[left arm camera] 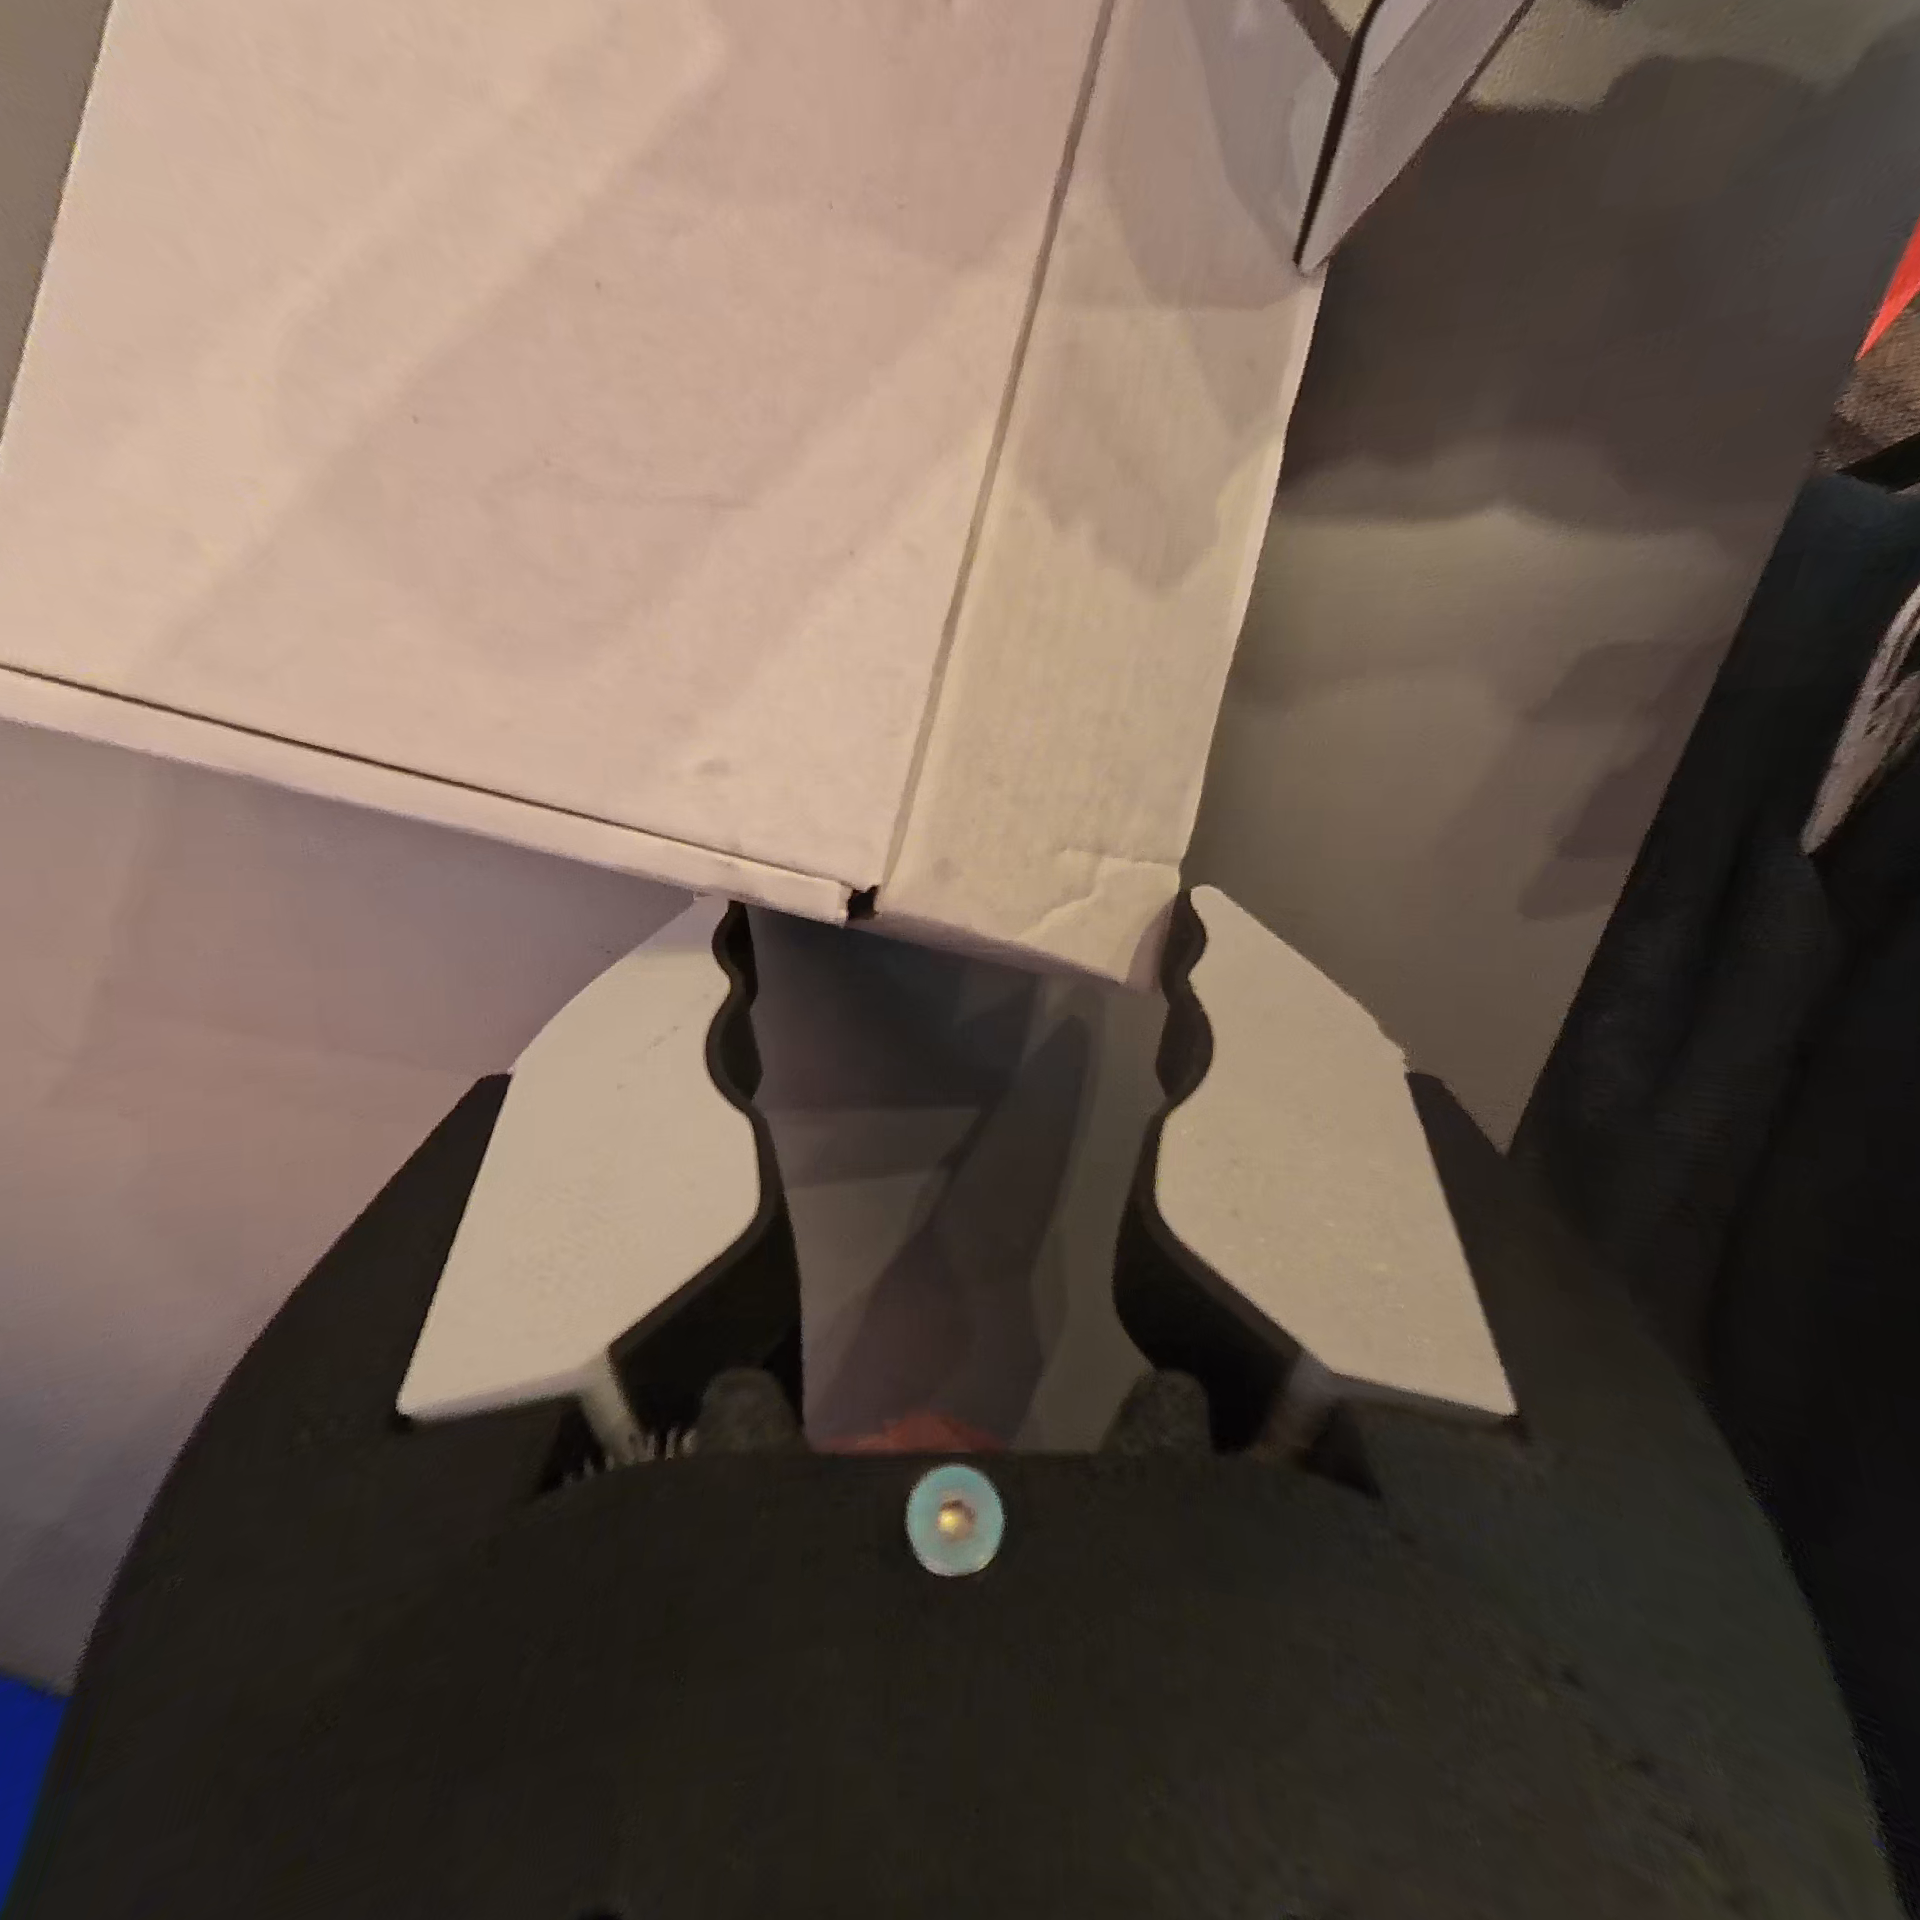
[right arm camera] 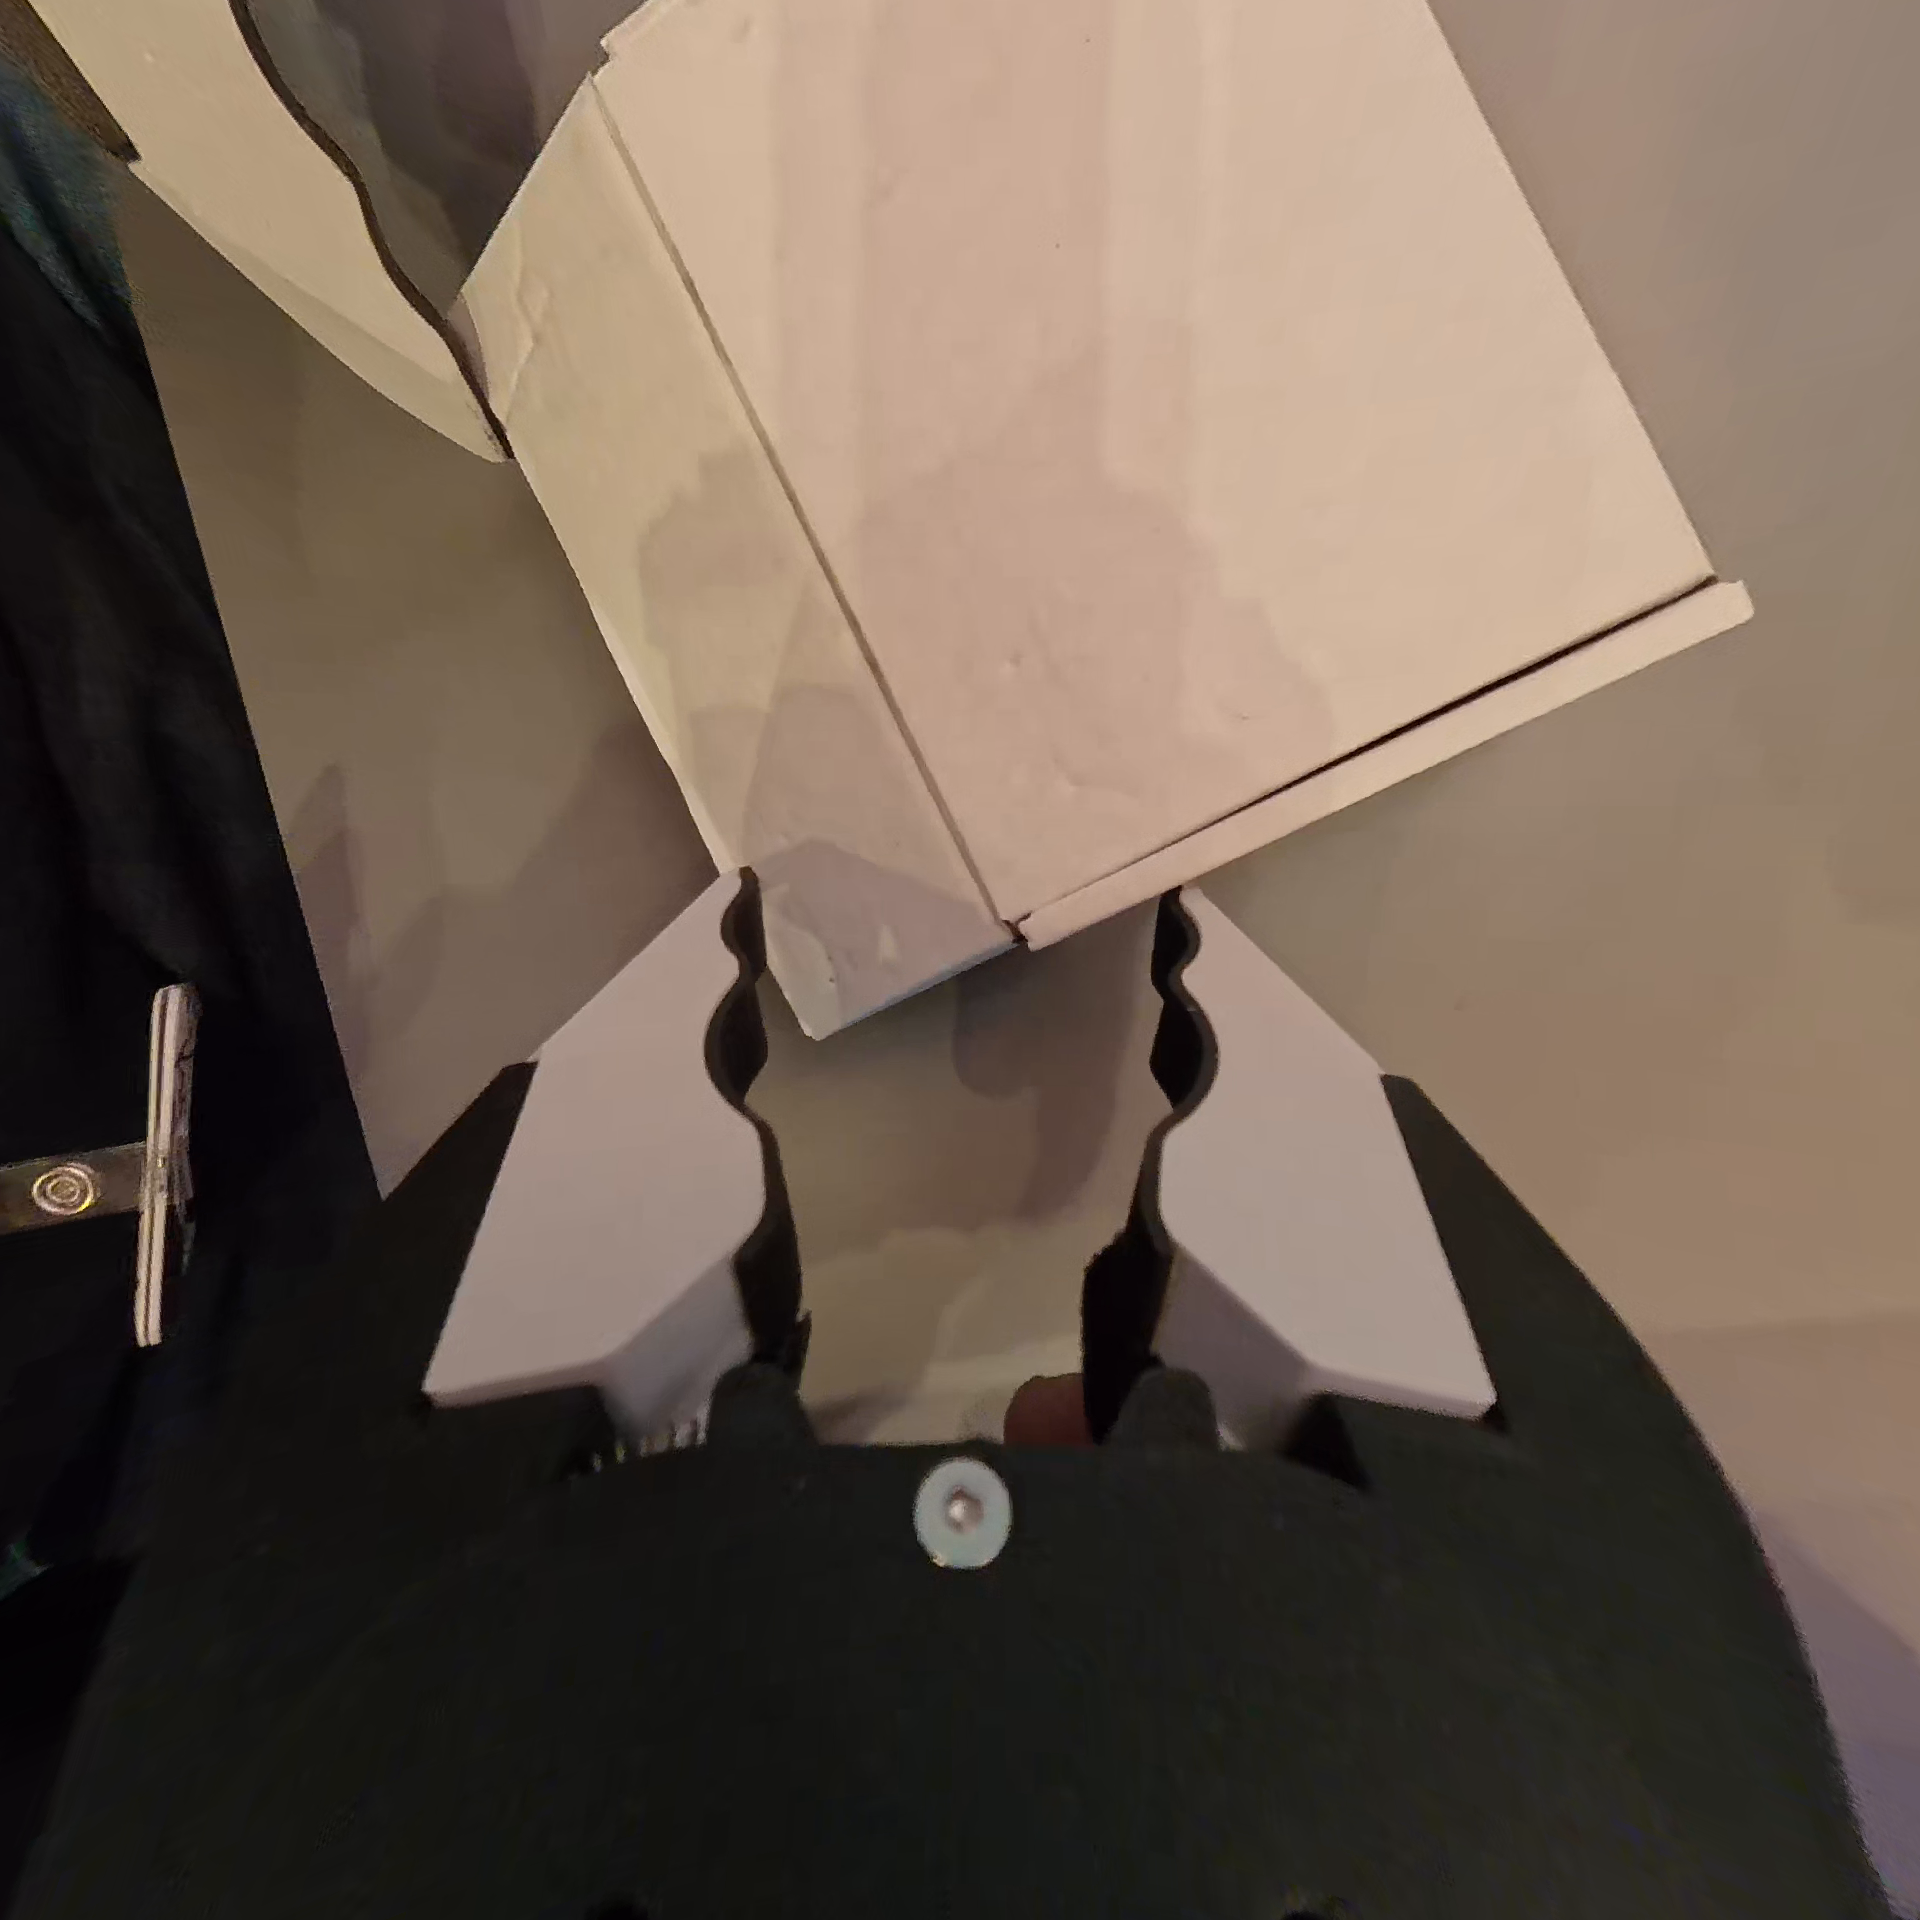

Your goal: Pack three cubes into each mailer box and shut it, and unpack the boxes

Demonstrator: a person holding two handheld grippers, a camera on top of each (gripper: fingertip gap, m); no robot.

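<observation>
One closed white mailer box [left arm camera: 540, 436], left tongs [left arm camera: 961, 920] spread at its corner, right tongs [right arm camera: 961, 914] spread likewise

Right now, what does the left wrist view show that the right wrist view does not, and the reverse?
Only the left wrist view shows a blue patch at its lower left edge and an orange-red sliver at its right edge. Only the right wrist view shows a metal clip on dark clothing. Both show the closed white mailer box on the grey table, with the left gripper and right gripper open at two of its corners.
</observation>
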